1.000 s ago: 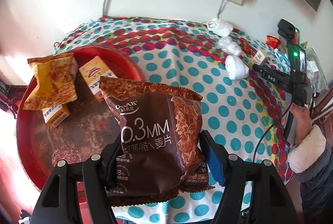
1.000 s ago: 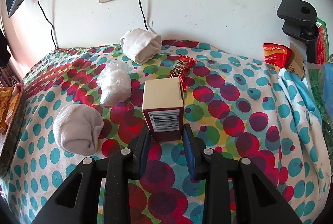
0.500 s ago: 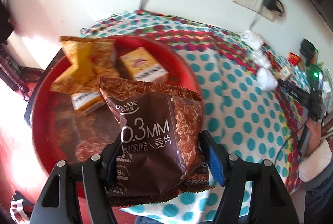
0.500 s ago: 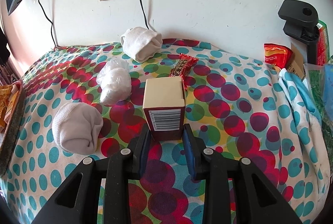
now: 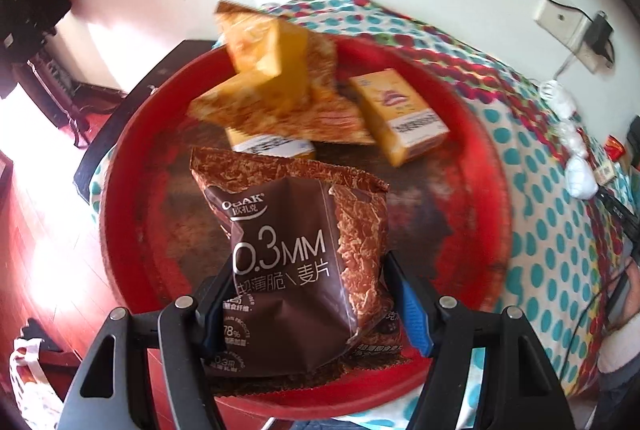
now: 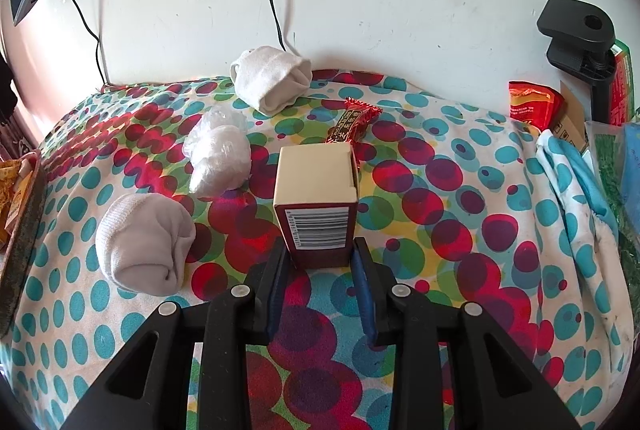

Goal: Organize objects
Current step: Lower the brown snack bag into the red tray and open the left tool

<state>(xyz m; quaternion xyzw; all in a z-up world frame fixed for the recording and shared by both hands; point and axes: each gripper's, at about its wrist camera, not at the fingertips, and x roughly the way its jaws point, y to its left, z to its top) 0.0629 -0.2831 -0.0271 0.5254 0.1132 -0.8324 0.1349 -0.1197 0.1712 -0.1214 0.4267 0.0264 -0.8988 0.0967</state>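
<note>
My left gripper (image 5: pixel 310 294) is shut on a brown snack bag (image 5: pixel 304 250) marked 0.3MM, hanging over the round red tray (image 5: pixel 492 190). In the tray lie an orange snack bag (image 5: pixel 276 90), a yellow box (image 5: pixel 400 118) and a second small box (image 5: pixel 272 146) half under the orange bag. My right gripper (image 6: pixel 320 254) is shut on the lower sides of a small red-and-cream box (image 6: pixel 316 206) with a barcode, which stands upright on the dotted tablecloth (image 6: pixel 440 190).
Left of the small box lie a rolled grey sock (image 6: pixel 144 246), a plastic-wrapped white bundle (image 6: pixel 220 154) and a white sock (image 6: pixel 272 76) by the wall. A red candy wrapper (image 6: pixel 352 120) lies behind the box. A black clamp (image 6: pixel 576 30) and packets stand at right.
The left gripper has carried the brown bag leftward from the tray's edge to over its middle, rolling a little. The right gripper and its box have not moved.
</note>
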